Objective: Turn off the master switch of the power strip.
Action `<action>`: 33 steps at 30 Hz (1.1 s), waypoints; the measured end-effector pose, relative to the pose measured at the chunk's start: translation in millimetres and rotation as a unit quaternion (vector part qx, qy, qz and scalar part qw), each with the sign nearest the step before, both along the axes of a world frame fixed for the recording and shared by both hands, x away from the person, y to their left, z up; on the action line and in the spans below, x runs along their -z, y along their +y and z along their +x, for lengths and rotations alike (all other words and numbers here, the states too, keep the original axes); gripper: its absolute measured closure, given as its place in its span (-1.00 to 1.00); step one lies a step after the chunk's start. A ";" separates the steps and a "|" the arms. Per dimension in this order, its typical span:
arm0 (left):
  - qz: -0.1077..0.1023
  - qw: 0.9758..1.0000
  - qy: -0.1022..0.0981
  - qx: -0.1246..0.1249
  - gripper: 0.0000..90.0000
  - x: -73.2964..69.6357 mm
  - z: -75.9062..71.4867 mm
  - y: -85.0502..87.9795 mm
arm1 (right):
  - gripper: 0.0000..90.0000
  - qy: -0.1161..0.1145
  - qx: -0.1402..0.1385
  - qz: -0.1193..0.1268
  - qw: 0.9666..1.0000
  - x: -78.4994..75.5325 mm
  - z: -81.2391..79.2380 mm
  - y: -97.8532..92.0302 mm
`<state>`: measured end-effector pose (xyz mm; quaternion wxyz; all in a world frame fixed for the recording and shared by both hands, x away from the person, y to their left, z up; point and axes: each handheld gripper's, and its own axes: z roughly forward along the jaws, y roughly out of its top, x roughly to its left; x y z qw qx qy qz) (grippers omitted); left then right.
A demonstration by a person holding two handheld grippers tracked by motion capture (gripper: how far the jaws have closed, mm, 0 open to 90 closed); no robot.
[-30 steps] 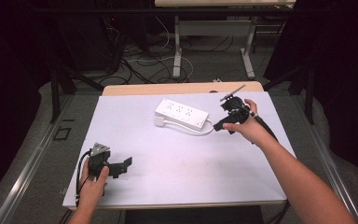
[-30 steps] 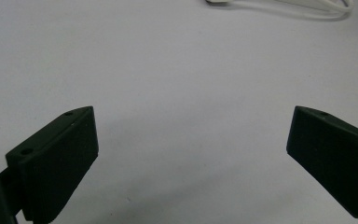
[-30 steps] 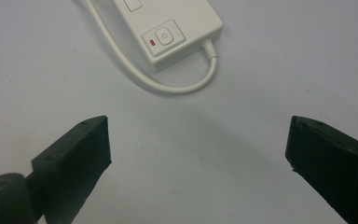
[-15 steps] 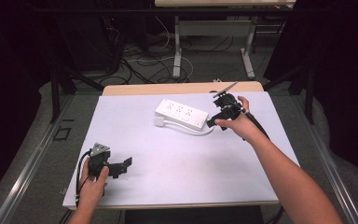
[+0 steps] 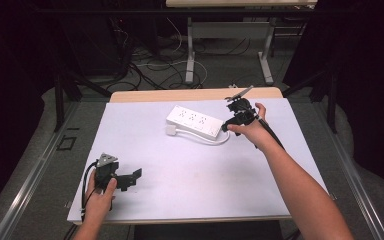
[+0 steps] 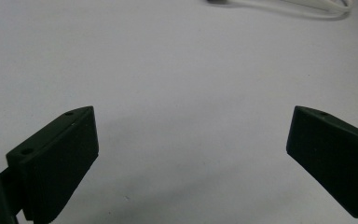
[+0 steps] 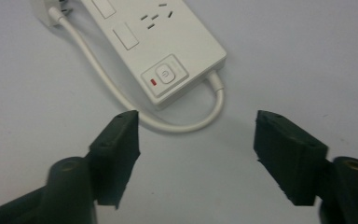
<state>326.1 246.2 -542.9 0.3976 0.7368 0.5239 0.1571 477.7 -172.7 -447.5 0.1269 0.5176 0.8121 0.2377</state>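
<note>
A white power strip lies flat toward the back of the white table top, its white cable looping along its near side to a plug. In the right gripper view the strip shows its switch end, with the cable curling just beyond the jaws. My right gripper hovers at that end of the strip, open and empty. My left gripper rests near the front left of the table, open, with bare table between its jaws.
A tan wooden edge runs behind the white top. Beyond it are table legs and loose cables on the floor. A metal rail runs along the left side.
My right gripper has moved left toward the switch end of the power strip. The left gripper has stayed in place.
</note>
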 end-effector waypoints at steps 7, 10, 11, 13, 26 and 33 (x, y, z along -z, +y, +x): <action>-0.002 1.000 -0.002 -0.003 -0.95 0.2 0.0 0.3 | 0.14 -0.009 0.006 0.001 1.000 4.5 7.4 -1.2; -0.004 1.000 -0.002 -0.004 -0.95 0.3 -0.1 0.4 | 0.21 0.001 0.014 -0.005 1.000 5.8 10.1 -1.9; -0.005 1.000 -0.003 -0.004 -0.95 0.5 0.0 0.4 | 0.21 0.001 0.014 -0.005 1.000 5.8 10.1 -1.9; -0.005 1.000 -0.002 -0.004 -0.95 0.6 0.1 0.7 | 0.23 0.010 0.016 -0.002 1.000 6.9 11.2 -1.6; -0.003 1.000 -0.002 -0.005 -0.95 0.5 -0.1 0.9 | 0.42 -0.011 0.013 0.001 1.000 14.3 19.0 -3.8; -0.003 1.000 -0.009 -0.008 -0.95 1.0 0.0 0.8 | 0.70 -0.013 0.025 0.009 1.000 22.7 23.9 0.9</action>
